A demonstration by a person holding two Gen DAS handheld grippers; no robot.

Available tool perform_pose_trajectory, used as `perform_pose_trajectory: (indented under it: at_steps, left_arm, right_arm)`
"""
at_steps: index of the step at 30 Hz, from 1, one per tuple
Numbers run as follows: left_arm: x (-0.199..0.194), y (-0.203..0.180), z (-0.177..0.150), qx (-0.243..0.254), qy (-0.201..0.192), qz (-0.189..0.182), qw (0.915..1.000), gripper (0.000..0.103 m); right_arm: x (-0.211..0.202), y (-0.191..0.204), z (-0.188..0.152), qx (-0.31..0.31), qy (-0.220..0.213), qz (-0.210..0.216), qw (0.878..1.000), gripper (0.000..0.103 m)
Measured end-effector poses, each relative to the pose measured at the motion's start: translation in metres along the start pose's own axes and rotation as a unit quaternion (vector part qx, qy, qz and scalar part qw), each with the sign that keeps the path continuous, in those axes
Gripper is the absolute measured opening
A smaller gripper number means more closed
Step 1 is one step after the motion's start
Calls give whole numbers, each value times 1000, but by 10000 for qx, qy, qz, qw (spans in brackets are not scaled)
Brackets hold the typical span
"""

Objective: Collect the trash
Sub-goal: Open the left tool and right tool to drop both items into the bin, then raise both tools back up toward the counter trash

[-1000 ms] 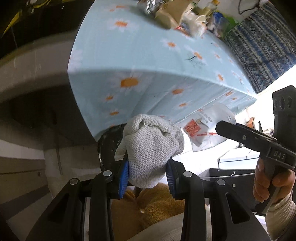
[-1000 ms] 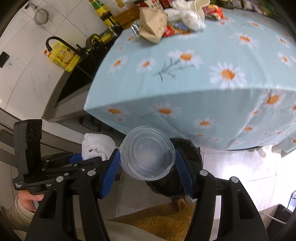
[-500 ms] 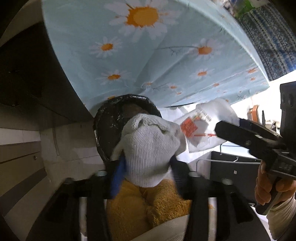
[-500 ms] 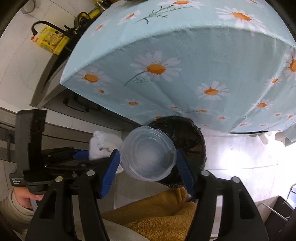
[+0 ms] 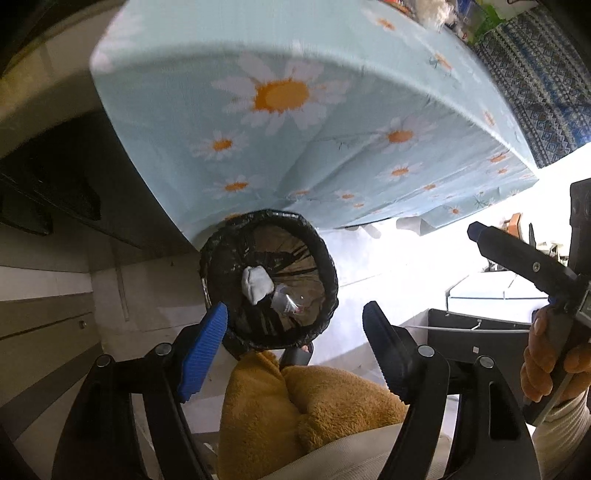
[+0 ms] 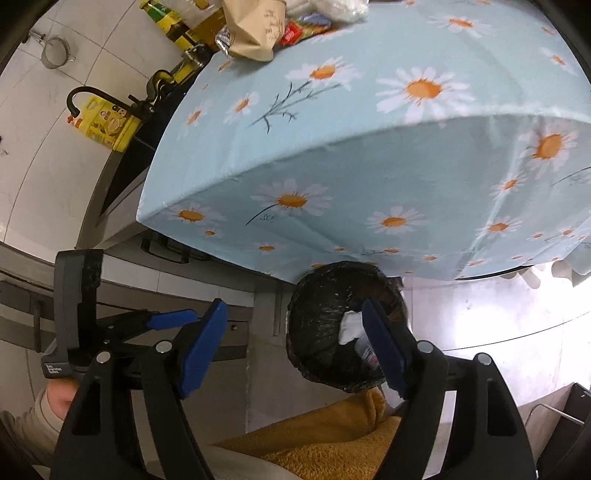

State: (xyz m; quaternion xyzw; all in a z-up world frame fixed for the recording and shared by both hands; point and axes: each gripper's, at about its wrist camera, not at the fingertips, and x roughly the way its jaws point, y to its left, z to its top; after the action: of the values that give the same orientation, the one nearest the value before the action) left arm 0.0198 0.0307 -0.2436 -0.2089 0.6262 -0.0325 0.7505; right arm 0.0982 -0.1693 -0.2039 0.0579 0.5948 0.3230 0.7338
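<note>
Both tools hang over a black-lined trash bin (image 5: 269,284) that stands on the floor at the near edge of the worktop (image 5: 295,122), which is draped in a light blue daisy tablecloth. The left tool (image 5: 295,345) has its blue pads spread wide with nothing between them. The right tool (image 6: 293,345) is spread wide too and holds nothing; its right pad covers part of the bin's mouth.

Inside the bin lie a crumpled white cloth (image 5: 256,284) and, touching it on the right, a clear plastic cup (image 5: 290,302).

At the far end of the worktop sits a heap of trash: a crumpled brown paper bag (image 6: 251,31), a red wrapper (image 6: 291,35) just right of it, and white plastic (image 6: 340,9) beyond. To the left of the worktop, a yellow oil can (image 6: 105,123) stands on a dark counter.
</note>
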Motion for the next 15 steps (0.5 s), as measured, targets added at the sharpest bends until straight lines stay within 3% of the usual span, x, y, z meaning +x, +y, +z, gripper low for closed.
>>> perform_pose_trajectory:
  at_steps: [8,15]
  left_arm:
    - [-53,-10,12,121,-616,-160,9979,73]
    - [-98,-25,31,297,-1259,-341,9910,73]
  right_arm:
    - [-40,11,6,-82,-449,-184,9988,75]
    - [-86,25,21,-238,-976,-400,9941,75]
